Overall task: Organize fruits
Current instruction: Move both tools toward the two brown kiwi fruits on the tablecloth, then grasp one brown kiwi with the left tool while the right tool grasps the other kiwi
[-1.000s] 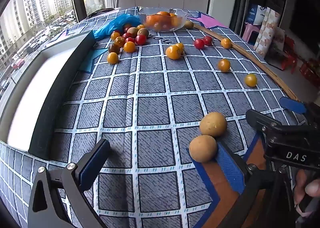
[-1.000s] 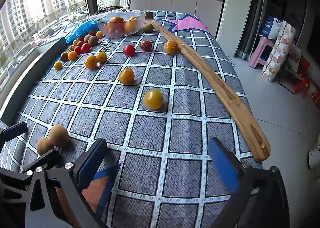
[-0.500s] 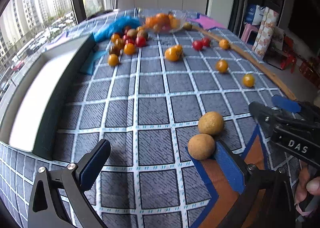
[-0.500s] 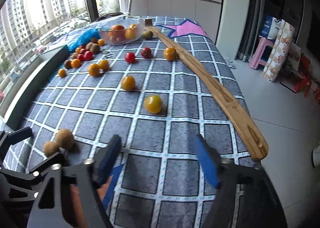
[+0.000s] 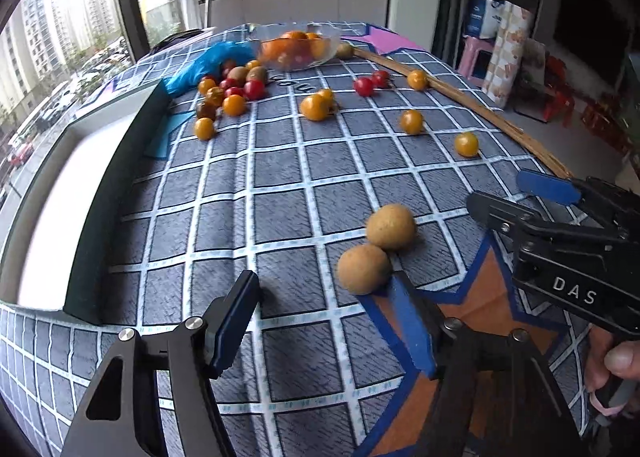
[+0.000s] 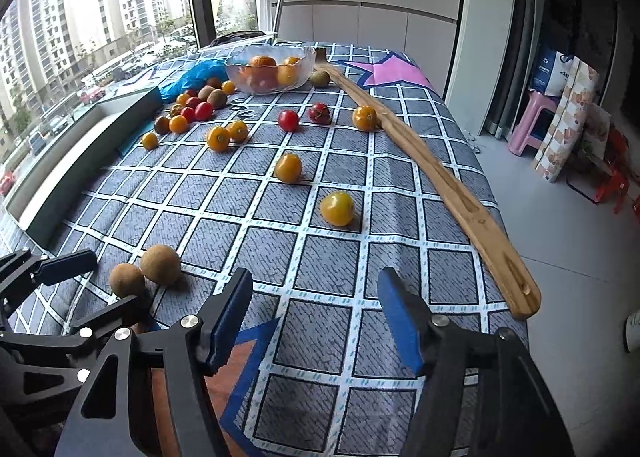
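Two brown round fruits (image 5: 376,253) lie side by side on the checked cloth, just ahead of my left gripper's right finger; they also show in the right wrist view (image 6: 146,271). My left gripper (image 5: 324,321) is open and empty, low over the cloth. My right gripper (image 6: 316,321) is open and empty, to the right of the left one. A yellow tomato (image 6: 337,209) lies ahead of it. Orange and red tomatoes (image 6: 288,168) are scattered farther off. A glass bowl (image 6: 269,69) with orange fruit stands at the far end.
A long wooden strip (image 6: 436,181) runs along the cloth's right edge, with a drop to the floor beyond. A blue bag (image 5: 208,63) and a cluster of small fruits (image 5: 228,93) lie at the far left. A dark window ledge (image 5: 116,193) borders the left side.
Both grippers' jaws have narrowed but stay open. Both views have shifted slightly, and the brown fruits now sit nearer the left gripper's right finger.
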{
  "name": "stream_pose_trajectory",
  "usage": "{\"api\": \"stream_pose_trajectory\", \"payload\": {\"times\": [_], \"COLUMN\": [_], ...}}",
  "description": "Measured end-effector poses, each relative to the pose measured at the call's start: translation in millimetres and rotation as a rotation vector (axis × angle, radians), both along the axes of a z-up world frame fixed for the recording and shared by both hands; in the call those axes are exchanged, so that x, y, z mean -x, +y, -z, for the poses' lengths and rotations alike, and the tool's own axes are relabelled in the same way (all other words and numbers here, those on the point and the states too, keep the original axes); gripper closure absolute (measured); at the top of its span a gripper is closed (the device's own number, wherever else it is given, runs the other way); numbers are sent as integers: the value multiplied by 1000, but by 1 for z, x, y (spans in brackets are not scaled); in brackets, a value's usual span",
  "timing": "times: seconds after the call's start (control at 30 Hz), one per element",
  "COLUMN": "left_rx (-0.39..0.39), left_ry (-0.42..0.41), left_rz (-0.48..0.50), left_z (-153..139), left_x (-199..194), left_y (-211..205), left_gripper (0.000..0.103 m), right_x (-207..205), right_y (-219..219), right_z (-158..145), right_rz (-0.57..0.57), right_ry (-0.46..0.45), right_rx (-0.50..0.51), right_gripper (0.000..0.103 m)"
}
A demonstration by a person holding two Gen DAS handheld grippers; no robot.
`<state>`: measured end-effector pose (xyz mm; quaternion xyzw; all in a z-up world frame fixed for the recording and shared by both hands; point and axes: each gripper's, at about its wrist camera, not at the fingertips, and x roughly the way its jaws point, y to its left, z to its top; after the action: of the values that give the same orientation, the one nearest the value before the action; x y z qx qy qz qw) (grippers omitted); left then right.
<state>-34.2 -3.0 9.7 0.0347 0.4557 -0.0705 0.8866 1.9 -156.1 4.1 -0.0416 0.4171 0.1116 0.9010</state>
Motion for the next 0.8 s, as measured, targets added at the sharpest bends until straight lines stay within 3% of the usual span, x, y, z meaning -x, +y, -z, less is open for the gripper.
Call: {"api": "stream_pose_trajectory", "payload": {"times": [0.17,0.27,0.4,0.47,0.8], "left_rx": [12,15,8,10,9], "left_ry": [4,2,-1,-2,-7], "left_rz": [12,24,32,31,17], "left_z": [-1,-3,-2,-2,-2], "left_x": [-3,-2,-3,-3,-3], "left_y": [-2,-2,-3,-1,4], "left_gripper": [47,64,64,70,71], "right_x": [0,2,0,0,2], "right_y": [8,20,37,44,54], "right_z": [-7,-12,-13,-12,-9], "right_rz": [-56,-131,-201,-230,-262], "right_ry": [5,-2,15,26,42], "right_rx": [-42,-63,-77,-90,-105], "right_gripper": [43,46,52,55,55]}}
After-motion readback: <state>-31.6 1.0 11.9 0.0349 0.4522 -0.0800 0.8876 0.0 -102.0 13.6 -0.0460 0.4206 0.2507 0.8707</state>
